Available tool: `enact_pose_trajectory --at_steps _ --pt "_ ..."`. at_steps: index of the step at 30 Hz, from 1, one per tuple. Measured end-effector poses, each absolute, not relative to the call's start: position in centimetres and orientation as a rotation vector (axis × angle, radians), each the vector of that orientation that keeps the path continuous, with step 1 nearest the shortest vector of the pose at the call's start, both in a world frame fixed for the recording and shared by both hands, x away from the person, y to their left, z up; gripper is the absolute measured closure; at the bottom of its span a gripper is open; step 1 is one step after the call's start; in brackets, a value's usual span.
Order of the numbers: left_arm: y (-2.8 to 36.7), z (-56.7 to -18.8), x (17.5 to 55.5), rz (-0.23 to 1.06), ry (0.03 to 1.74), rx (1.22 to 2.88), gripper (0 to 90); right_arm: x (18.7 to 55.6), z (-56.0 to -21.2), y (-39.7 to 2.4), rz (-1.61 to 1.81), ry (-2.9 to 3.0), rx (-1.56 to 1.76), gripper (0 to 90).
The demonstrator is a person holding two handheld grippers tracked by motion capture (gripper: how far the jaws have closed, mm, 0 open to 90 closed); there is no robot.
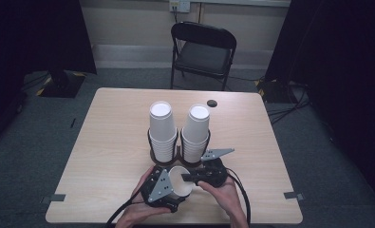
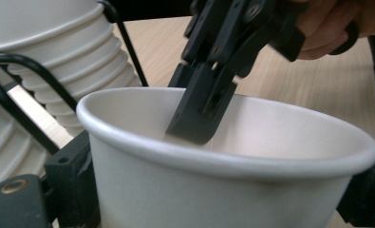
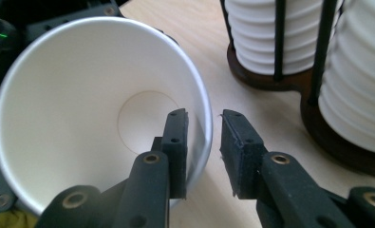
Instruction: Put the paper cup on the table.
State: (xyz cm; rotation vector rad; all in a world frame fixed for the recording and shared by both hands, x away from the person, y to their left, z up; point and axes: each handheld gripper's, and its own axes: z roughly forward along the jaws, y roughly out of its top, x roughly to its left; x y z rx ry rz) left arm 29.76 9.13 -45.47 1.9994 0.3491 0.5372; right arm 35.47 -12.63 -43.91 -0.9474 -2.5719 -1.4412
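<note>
The left gripper (image 1: 168,187) pinches the paper cup (image 1: 180,183); the right gripper (image 3: 204,142) straddles its rim wall, jaws spread, not pressing.

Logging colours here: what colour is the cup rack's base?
Dark brown wooden base, clearest in the right gripper view.

I see a light wood-grain worktop (image 1: 114,142) with rounded corners. Just beyond the fingers, a dark two-ring holder (image 1: 178,154) stands on it, carrying two stacks of white paper cups (image 1: 162,128) side by side. Farther past the holder, toward the far edge, I make out a small black disc (image 1: 211,103) lying flat. Well out to either side of the fingers, grey tape tabs (image 1: 58,197) mark the near corners.
</note>
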Motion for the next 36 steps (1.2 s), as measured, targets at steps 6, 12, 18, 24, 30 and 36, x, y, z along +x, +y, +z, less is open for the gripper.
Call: enact_pose_trajectory --at_steps 6,12,18,24,30,36 --pt "9.8 -45.4 30.1 0.526 0.405 1.962 9.6 35.2 -43.5 -13.1 -1.547 -2.533 -0.969 68.4" --pt "10.6 -45.3 30.5 0.49 0.462 1.903 9.6 35.0 -43.2 -13.6 -1.635 -2.485 -0.988 64.3" --pt "12.1 -45.5 30.5 0.492 0.536 1.865 9.4 34.5 -43.1 -14.1 -1.74 -2.476 -0.994 53.7" --pt "13.9 -45.5 30.3 0.507 0.601 1.797 9.4 33.7 -43.3 -15.1 -1.887 -2.45 -1.038 40.7" --pt "15.4 -44.9 29.8 0.526 0.639 1.757 9.2 33.3 -44.0 -16.4 -1.966 -2.403 -1.139 29.7" --pt "16.9 -44.8 30.3 0.544 0.69 1.73 9.2 32.9 -44.9 -17.8 -2.038 -2.361 -1.275 18.5"
